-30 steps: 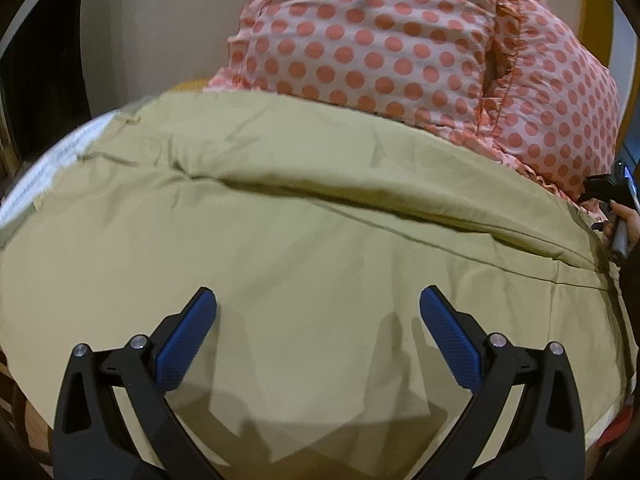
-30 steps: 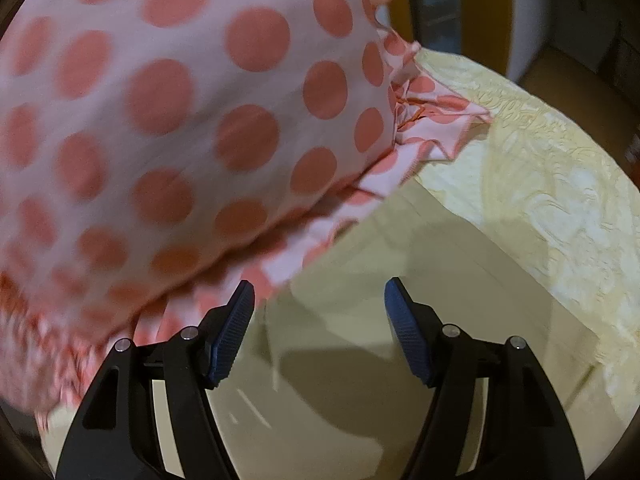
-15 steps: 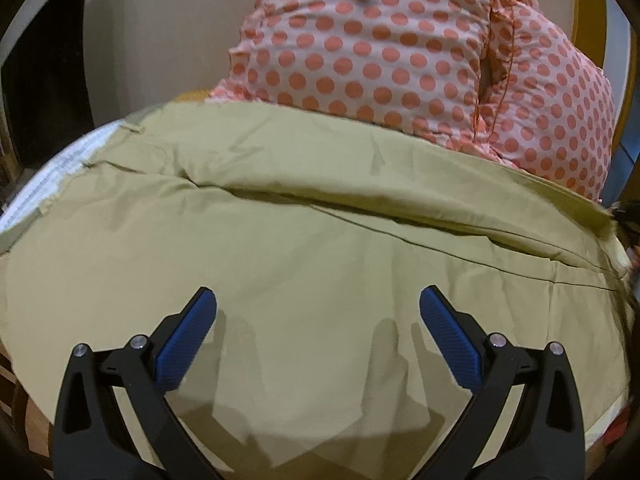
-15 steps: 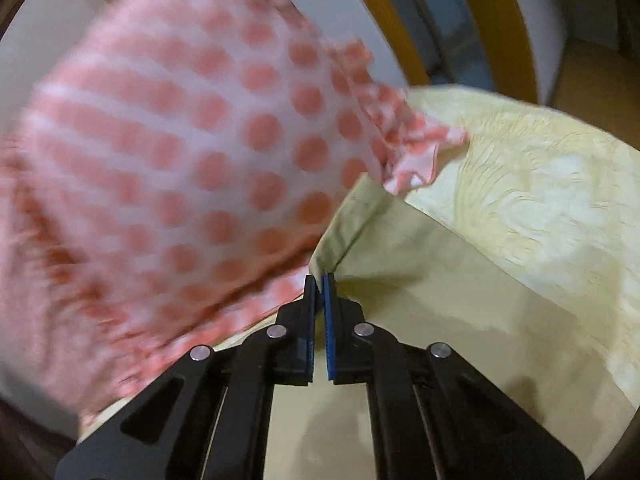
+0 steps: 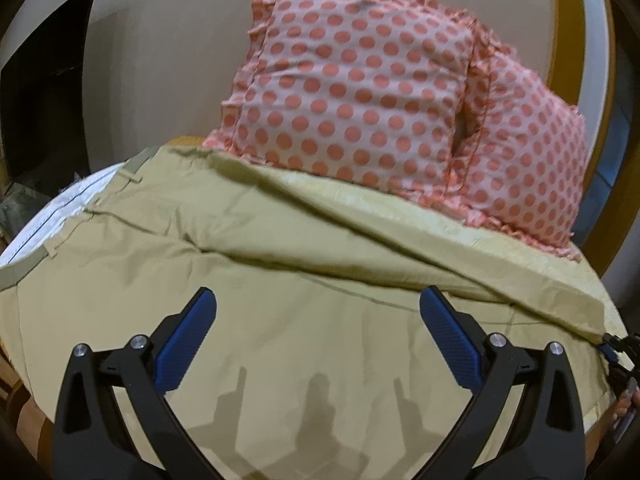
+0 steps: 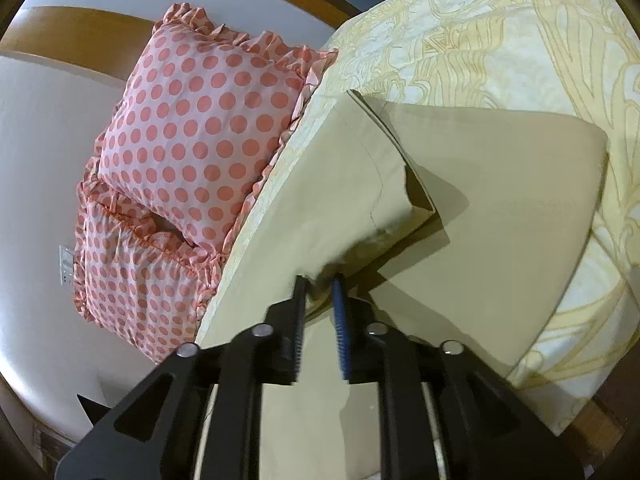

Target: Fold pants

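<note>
Khaki pants (image 5: pixel 280 280) lie spread across the bed, waistband at the left. My left gripper (image 5: pixel 316 332) is open and hovers just above the middle of the cloth, holding nothing. In the right wrist view the pants (image 6: pixel 500 208) lie partly doubled over. My right gripper (image 6: pixel 320 292) has its jaws a little apart, with the lifted leg edge of the pants (image 6: pixel 360 184) at its tips. The right gripper also shows at the far right edge of the left wrist view (image 5: pixel 612 350).
Two pink pillows with orange dots (image 5: pixel 372 92) lean against the wall behind the pants, also in the right wrist view (image 6: pixel 192 140). A pale yellow patterned bedspread (image 6: pixel 520 40) covers the bed. A wooden bed frame (image 5: pixel 564 40) stands at the right.
My right gripper shut on the leg edge by the pillows, carried it back over the pants, and its jaws now stand slightly apart. The left gripper stayed open and rose slightly.
</note>
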Demonstrator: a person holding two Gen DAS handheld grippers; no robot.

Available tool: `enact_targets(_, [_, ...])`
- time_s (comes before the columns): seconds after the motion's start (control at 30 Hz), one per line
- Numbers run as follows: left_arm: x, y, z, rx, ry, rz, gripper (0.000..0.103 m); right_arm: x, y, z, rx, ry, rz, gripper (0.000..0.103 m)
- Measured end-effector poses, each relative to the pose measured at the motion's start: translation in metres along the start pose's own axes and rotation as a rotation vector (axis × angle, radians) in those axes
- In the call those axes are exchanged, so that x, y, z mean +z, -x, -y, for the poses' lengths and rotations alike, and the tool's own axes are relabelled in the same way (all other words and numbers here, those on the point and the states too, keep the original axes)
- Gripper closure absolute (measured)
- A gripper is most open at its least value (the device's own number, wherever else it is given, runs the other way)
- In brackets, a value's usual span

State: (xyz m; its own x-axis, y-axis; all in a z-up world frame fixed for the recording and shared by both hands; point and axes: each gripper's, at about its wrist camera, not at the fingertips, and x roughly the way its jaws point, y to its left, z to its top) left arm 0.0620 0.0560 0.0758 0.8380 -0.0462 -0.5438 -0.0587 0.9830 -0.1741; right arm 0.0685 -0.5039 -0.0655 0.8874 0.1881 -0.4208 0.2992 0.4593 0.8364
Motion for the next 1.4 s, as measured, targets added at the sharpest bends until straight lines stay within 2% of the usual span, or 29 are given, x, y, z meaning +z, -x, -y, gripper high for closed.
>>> enact_targets(0.1, [0.009, -0.002, -0.003, 0.005, -0.001, -0.006, 0.002, 0.003, -0.003, -0.003, 0.009, -0.02, -0.012, 0.076])
enact_targets(0.27, [0.022, -0.008, -0.017, -0.02, 0.074, -0.03, 0.002, 0.003, 0.009, -0.008, 0.068, -0.047, -0.028, 0.036])
enact_targets(0.33, [0.025, -0.01, -0.021, -0.02, 0.089, -0.026, 0.002, 0.002, 0.007, -0.018, 0.007, -0.02, -0.008, 0.034])
enact_targets(0.4, [0.03, -0.015, -0.022, -0.015, 0.091, -0.024, 0.002, 0.001, -0.005, -0.026, -0.047, 0.039, 0.008, 0.041])
enact_targets(0.43, [0.032, -0.018, -0.022, -0.027, 0.091, -0.019, 0.002, 0.001, -0.013, -0.028, -0.063, 0.065, 0.009, 0.06])
enact_targets(0.47, [0.035, -0.02, -0.023, -0.041, 0.091, -0.019, 0.002, 0.002, -0.028, -0.024, -0.035, 0.069, -0.02, 0.092])
enact_targets(0.5, [0.039, -0.024, -0.024, -0.053, 0.092, -0.031, 0.002, 0.004, -0.034, -0.019, -0.017, 0.063, -0.037, 0.096])
enact_targets(0.6, [0.052, -0.036, -0.033, -0.074, 0.112, -0.066, 0.002, 0.007, -0.013, -0.01, 0.119, 0.055, 0.011, 0.099])
enact_targets(0.67, [0.063, -0.049, -0.043, -0.055, 0.148, -0.083, 0.002, 0.004, 0.016, -0.011, 0.185, 0.091, 0.057, 0.099])
enact_targets(0.8, [0.087, -0.087, -0.059, 0.012, 0.214, -0.138, 0.004, -0.002, 0.041, -0.011, 0.183, 0.124, 0.102, 0.099])
enact_targets(0.9, [0.103, -0.126, -0.071, 0.026, 0.281, -0.208, 0.015, -0.001, 0.044, -0.008, 0.184, 0.12, 0.093, 0.099])
enact_targets(1.0, [0.117, -0.156, -0.079, 0.098, 0.291, -0.23, 0.015, -0.004, 0.047, -0.01, 0.176, 0.123, 0.091, 0.099])
enact_targets(1.03, [0.121, -0.167, -0.082, 0.132, 0.285, -0.251, 0.018, -0.004, 0.046, -0.011, 0.174, 0.124, 0.091, 0.099])
enact_targets(1.07, [0.122, -0.181, -0.087, 0.163, 0.29, -0.285, 0.041, -0.004, 0.048, -0.012, 0.175, 0.13, 0.09, 0.099])
enact_targets(1.1, [0.121, -0.192, -0.094, 0.156, 0.308, -0.326, 0.079, -0.003, 0.044, -0.017, 0.173, 0.133, 0.089, 0.099])
enact_targets(1.13, [0.118, -0.195, -0.102, 0.112, 0.352, -0.356, 0.095, -0.002, 0.043, -0.02, 0.177, 0.139, 0.087, 0.099])
enact_targets(1.17, [0.114, -0.188, -0.107, 0.097, 0.385, -0.349, 0.098, 0.0, 0.047, -0.022, 0.185, 0.148, 0.09, 0.099])
enact_targets(1.23, [0.108, -0.154, -0.112, 0.064, 0.395, -0.276, 0.098, 0.004, 0.05, -0.029, 0.195, 0.17, 0.107, 0.099])
enact_targets(1.33, [0.086, -0.061, -0.11, 0.042, 0.311, -0.139, 0.098, 0.011, 0.063, -0.028, 0.186, 0.193, 0.137, 0.099])
enact_targets(1.4, [0.059, -0.015, -0.115, 0.035, 0.297, -0.11, 0.097, 0.013, 0.066, -0.02, 0.152, 0.192, 0.142, 0.099])
